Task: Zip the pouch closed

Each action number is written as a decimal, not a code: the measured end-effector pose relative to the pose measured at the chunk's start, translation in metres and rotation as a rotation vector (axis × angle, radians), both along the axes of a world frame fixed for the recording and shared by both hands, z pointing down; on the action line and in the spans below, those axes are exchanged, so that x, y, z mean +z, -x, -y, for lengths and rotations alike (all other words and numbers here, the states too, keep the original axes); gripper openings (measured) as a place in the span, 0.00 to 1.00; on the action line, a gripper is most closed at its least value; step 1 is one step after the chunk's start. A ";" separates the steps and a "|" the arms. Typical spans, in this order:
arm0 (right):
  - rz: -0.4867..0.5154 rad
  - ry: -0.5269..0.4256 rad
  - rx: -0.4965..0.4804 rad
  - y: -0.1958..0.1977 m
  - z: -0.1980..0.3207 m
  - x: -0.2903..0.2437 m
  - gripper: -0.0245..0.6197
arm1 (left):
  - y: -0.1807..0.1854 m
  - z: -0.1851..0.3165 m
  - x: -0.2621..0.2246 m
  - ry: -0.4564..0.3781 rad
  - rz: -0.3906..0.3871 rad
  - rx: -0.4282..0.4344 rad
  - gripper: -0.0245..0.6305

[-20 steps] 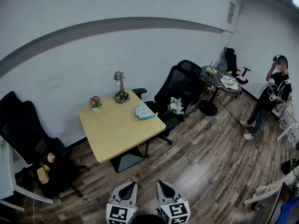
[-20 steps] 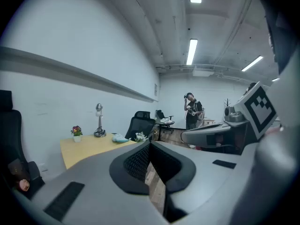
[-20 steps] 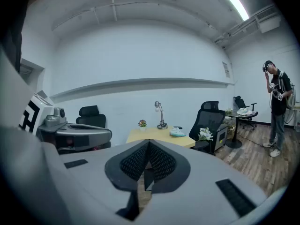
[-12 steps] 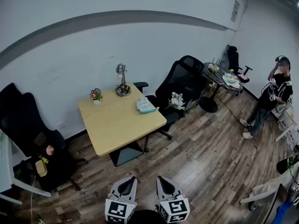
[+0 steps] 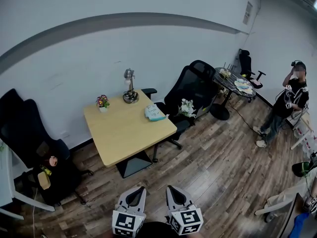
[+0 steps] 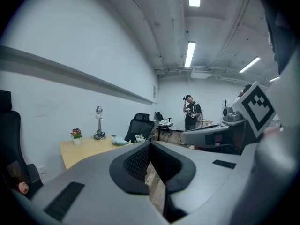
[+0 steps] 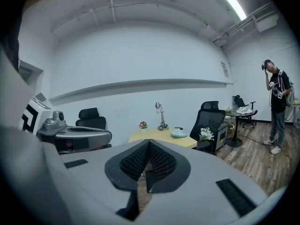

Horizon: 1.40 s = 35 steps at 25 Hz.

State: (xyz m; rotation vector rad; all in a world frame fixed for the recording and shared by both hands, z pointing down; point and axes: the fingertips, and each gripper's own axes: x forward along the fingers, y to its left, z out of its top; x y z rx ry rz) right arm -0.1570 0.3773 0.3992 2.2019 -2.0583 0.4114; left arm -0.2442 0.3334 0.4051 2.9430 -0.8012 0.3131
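Standing on a dark plank floor (image 5: 218, 167) by a plain white wall (image 5: 74, 53), the square pale-wood surface (image 5: 121, 135) bore the soft, light pouch (image 5: 154, 113) near its right edge, a metal lamp (image 5: 130, 86) and a small flowerpot (image 5: 103, 102). Both the left tongs (image 5: 137, 191) and right tongs (image 5: 172, 190) were clenched, empty, well away.

pouch (image 5: 154, 113) too small, zip unclear; left gripper (image 5: 139, 191), right gripper (image 5: 171, 191) cut off, btm edge

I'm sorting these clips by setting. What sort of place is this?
Probably an office or small meeting room. A light wooden table with a desk lamp stands against a plain white wall. A black swivel office chair sits beside it, and a second, round table stands further back on the wood-plank floor.
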 end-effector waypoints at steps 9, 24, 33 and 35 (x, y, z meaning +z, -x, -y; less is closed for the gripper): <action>-0.003 -0.017 0.050 0.018 0.007 -0.006 0.06 | 0.019 0.012 -0.010 -0.028 -0.018 0.031 0.05; -0.001 -0.007 0.113 0.050 0.041 -0.001 0.06 | 0.061 0.052 -0.002 -0.017 -0.009 0.046 0.05; -0.042 -0.011 0.090 -0.006 0.075 -0.003 0.06 | 0.001 0.079 0.001 -0.014 -0.011 0.047 0.05; -0.045 -0.016 0.080 -0.027 0.083 -0.004 0.06 | -0.018 0.085 -0.002 -0.041 -0.007 0.045 0.05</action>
